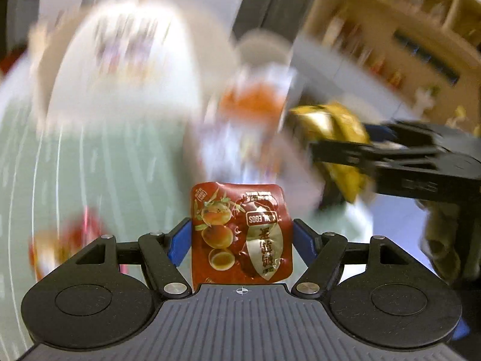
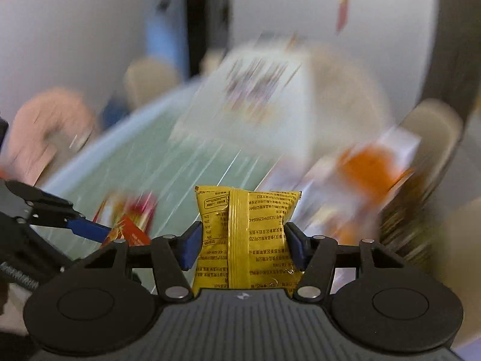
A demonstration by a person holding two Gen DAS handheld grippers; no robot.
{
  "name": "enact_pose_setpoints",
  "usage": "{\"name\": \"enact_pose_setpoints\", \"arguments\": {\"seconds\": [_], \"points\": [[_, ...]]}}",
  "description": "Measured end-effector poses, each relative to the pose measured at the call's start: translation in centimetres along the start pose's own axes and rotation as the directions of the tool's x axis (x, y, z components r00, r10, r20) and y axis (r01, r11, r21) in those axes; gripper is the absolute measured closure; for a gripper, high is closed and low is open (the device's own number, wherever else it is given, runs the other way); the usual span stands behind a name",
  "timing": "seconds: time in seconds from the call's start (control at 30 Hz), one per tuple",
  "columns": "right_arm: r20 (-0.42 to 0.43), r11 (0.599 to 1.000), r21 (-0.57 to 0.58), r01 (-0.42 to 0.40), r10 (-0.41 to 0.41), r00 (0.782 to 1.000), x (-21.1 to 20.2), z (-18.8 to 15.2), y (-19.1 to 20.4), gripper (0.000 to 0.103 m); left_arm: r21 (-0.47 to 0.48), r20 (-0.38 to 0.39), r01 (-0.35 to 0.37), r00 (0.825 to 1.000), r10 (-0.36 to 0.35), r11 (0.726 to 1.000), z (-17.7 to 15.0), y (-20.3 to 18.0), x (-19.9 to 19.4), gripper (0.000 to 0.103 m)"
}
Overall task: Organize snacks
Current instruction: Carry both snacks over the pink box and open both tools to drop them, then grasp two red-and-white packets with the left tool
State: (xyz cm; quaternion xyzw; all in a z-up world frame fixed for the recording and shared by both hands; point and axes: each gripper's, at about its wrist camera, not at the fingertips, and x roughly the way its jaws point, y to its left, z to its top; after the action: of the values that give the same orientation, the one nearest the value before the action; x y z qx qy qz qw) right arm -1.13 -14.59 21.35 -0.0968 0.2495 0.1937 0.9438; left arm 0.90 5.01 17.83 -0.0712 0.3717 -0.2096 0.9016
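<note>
wall [image 2: 75, 30]: white | shelving [image 1: 390, 30]: wooden, blurred | pillar [image 2: 207, 15]: dark

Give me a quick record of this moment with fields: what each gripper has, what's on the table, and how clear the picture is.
left gripper: shut on the red quail egg packet
right gripper: shut on the yellow snack packet, back seam facing the camera
table: pale green surface
on the table: white box, orange and white packet, small red packet, all blurred
image quality: both held packets sharp, background smeared by motion
</note>
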Motion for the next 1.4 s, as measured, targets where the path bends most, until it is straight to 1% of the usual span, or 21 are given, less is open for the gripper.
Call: {"name": "enact_pose_setpoints", "arguments": {"seconds": [0.07, 0.13, 0.23, 0.3, 0.37, 0.4, 0.43, 0.47, 0.53, 0.57, 0.63, 0.67, 0.73, 0.83, 0.87, 0.97, 1.03, 1.13, 1.17, 1.23, 1.4], "points": [[0.089, 0.997, 0.028, 0.071, -0.074, 0.993, -1.8, 2.7, -1.9, 0.044, 0.013, 0.083, 0.01, 0.997, -0.011, 1.0, 3.5, -0.5, 1.1, 0.027], [0.145, 0.987, 0.056, 0.15, -0.156, 0.977, -2.8, 4.7, -3.5, 0.044, -0.015, 0.1, 0.039, 0.994, -0.038, 0.999, 6.0, -0.7, 3.6, 0.027], [0.154, 0.977, 0.109, 0.183, -0.198, 0.968, -3.1, 6.1, -5.4, 0.044, -0.071, 0.027, 0.11, 0.994, -0.108, 0.991, 7.5, -0.8, 9.6, 0.027], [0.14, 0.975, 0.131, 0.178, -0.196, 0.971, -2.6, 6.0, -6.0, 0.044, -0.025, -0.053, 0.117, 0.992, -0.118, 0.993, 6.9, -1.6, 14.6, 0.026], [0.11, 0.972, 0.141, 0.19, -0.206, 0.972, -1.5, 5.5, -6.3, 0.044, 0.024, -0.14, 0.071, 0.988, -0.067, 0.997, 5.3, -2.0, 19.6, 0.027], [0.091, 0.971, 0.14, 0.196, -0.21, 0.973, -1.0, 5.2, -6.3, 0.044, 0.033, -0.163, 0.042, 0.986, -0.036, 0.999, 4.4, -2.0, 21.2, 0.027], [0.072, 0.969, 0.138, 0.203, -0.214, 0.974, -0.4, 4.7, -6.4, 0.044, 0.024, -0.162, 0.034, 0.986, -0.03, 0.999, 3.7, -2.0, 21.8, 0.029], [0.057, 0.969, 0.135, 0.205, -0.214, 0.975, 0.2, 4.3, -6.5, 0.044, -0.01, -0.138, 0.049, 0.989, -0.05, 0.999, 3.4, -1.7, 21.6, 0.033], [0.031, 0.972, 0.133, 0.192, -0.198, 0.98, 1.4, 3.6, -6.7, 0.044, -0.086, -0.075, 0.116, 0.99, -0.122, 0.99, 3.4, -0.6, 20.0, 0.034], [0.017, 0.974, 0.137, 0.182, -0.186, 0.982, 2.2, 3.3, -6.8, 0.044, -0.105, -0.049, 0.143, 0.988, -0.148, 0.984, 3.6, 0.0, 18.8, 0.034], [-0.027, 0.973, 0.159, 0.165, -0.163, 0.986, 4.2, 3.2, -6.8, 0.044, -0.11, -0.008, 0.158, 0.987, -0.16, 0.981, 3.8, 1.3, 16.5, 0.034], [-0.047, 0.972, 0.173, 0.157, -0.151, 0.987, 5.4, 3.1, -6.9, 0.042, -0.107, 0.009, 0.146, 0.989, -0.146, 0.983, 3.9, 1.9, 15.4, 0.034], [-0.063, 0.973, 0.185, 0.137, -0.127, 0.99, 8.5, 3.0, -7.0, 0.025, -0.106, 0.04, 0.087, 0.996, -0.083, 0.991, 3.8, 4.1, 13.2, 0.034], [-0.117, 0.965, 0.176, 0.196, -0.177, 0.977, 12.0, 3.0, -7.3, 0.025, -0.139, 0.058, -0.021, 0.998, 0.029, 0.99, 3.4, 8.1, 10.6, 0.034], [-0.118, 0.962, 0.191, 0.196, -0.176, 0.977, 12.3, 2.8, -7.4, 0.025, -0.16, 0.055, -0.066, 0.996, 0.076, 0.985, 2.9, 9.9, 9.6, 0.034], [-0.089, 0.963, 0.244, 0.11, -0.091, 0.992, 10.9, 1.9, -7.3, 0.025, -0.244, 0.016, -0.176, 0.983, 0.185, 0.954, 0.7, 15.7, 6.7, 0.034], [-0.075, 0.972, 0.228, 0.052, -0.035, 0.997, 9.9, 0.9, -6.4, 0.025, -0.286, -0.019, -0.227, 0.973, 0.232, 0.931, -0.6, 18.7, 5.4, 0.034], [-0.097, 0.987, 0.16, 0.003, 0.013, 0.995, 8.5, -1.4, -4.1, 0.024, -0.318, -0.069, -0.295, 0.955, 0.289, 0.901, -2.6, 21.6, 4.6, 0.034], [-0.114, 0.991, 0.135, -0.01, 0.025, 0.993, 8.3, -2.3, -3.3, 0.024, -0.332, -0.082, -0.302, 0.953, 0.291, 0.894, -3.3, 22.3, 4.5, 0.034], [-0.152, 0.995, 0.098, -0.024, 0.039, 0.988, 8.0, -4.2, -1.8, 0.024, -0.346, -0.102, -0.282, 0.959, 0.263, 0.895, -4.3, 23.0, 4.5, 0.034], [-0.256, 0.993, 0.102, -0.065, 0.089, 0.962, 7.8, -8.2, 0.1, 0.024, -0.306, -0.154, -0.221, 0.971, 0.181, 0.926, -6.0, 22.2, 5.5, 0.039]]}}
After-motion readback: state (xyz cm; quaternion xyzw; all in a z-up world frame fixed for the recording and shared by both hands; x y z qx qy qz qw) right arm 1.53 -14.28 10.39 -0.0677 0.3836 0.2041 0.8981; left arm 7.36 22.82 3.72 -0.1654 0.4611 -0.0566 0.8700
